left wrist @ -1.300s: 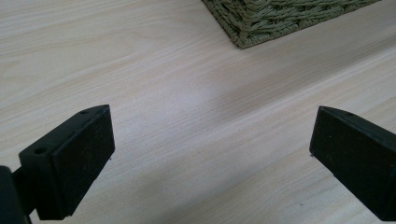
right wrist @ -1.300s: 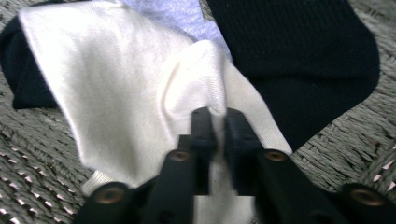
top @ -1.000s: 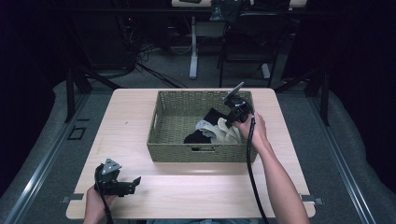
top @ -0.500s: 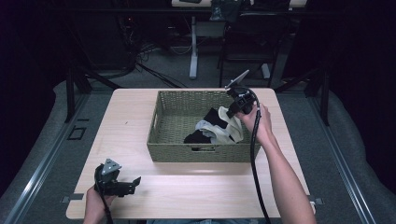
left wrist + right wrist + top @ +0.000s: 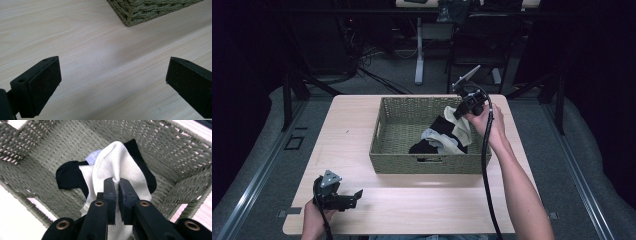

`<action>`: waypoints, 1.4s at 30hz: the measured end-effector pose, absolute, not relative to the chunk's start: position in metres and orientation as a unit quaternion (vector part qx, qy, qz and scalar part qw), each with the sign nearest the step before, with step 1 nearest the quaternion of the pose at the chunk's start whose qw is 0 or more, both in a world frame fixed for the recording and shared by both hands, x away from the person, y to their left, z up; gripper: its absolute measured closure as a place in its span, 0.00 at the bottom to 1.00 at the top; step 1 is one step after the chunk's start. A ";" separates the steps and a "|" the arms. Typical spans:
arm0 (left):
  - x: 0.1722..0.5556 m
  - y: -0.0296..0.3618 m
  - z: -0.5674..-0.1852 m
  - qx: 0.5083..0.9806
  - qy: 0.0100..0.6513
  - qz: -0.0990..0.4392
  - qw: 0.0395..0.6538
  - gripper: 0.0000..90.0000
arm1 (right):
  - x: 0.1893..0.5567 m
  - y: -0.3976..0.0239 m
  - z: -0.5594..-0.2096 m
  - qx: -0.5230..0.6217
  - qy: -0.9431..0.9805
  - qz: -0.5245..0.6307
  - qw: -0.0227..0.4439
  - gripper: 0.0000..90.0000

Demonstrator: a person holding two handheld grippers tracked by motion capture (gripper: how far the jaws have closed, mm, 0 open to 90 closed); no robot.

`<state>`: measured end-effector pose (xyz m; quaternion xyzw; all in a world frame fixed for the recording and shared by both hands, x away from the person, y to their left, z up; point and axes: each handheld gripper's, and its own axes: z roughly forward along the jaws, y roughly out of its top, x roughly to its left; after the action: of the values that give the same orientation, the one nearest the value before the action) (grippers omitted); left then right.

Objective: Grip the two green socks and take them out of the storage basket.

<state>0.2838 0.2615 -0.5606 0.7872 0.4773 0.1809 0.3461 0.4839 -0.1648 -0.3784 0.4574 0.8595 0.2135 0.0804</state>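
Observation:
A woven green basket [image 5: 392,150] stands on the wooden table and holds several socks. My right gripper [image 5: 116,184] is shut on a white sock [image 5: 112,166], which hangs from its jaws above the basket floor. In the high view that gripper [image 5: 460,112] hovers over the basket's right side with the white sock [image 5: 460,130] trailing down from it. Black socks [image 5: 67,176] and a light blue one [image 5: 92,157] lie under it. My left gripper [image 5: 354,196] rests near the table's front left corner, open with nothing between its jaws [image 5: 112,82].
The basket corner [image 5: 140,12] lies ahead of the left gripper across bare wood. The table's front edge [image 5: 412,231] is close to the left hand. Chairs and stands sit in the dark behind the table.
My right gripper has risen with the white sock, pulling it up out of the pile. The left gripper has stayed put.

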 end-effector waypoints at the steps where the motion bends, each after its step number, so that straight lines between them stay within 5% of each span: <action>1: 0.284 0.262 -0.561 0.787 0.477 0.181 0.346 0.00 | 0.482 -0.164 -0.374 0.457 0.858 0.218 0.082 0.95; 20: 0.284 0.261 -0.560 0.787 0.477 0.182 0.347 0.00 | 0.464 -0.181 -0.342 0.455 0.854 0.228 0.106 0.95; 42: 0.284 0.260 -0.560 0.785 0.478 0.182 0.349 0.00 | 0.438 -0.280 -0.334 0.529 0.808 0.222 0.138 0.95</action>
<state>0.2837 0.2601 -0.5603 0.7852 0.4782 0.1820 0.3489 0.4383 -0.2797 -0.3343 0.5287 0.8078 0.2216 0.1376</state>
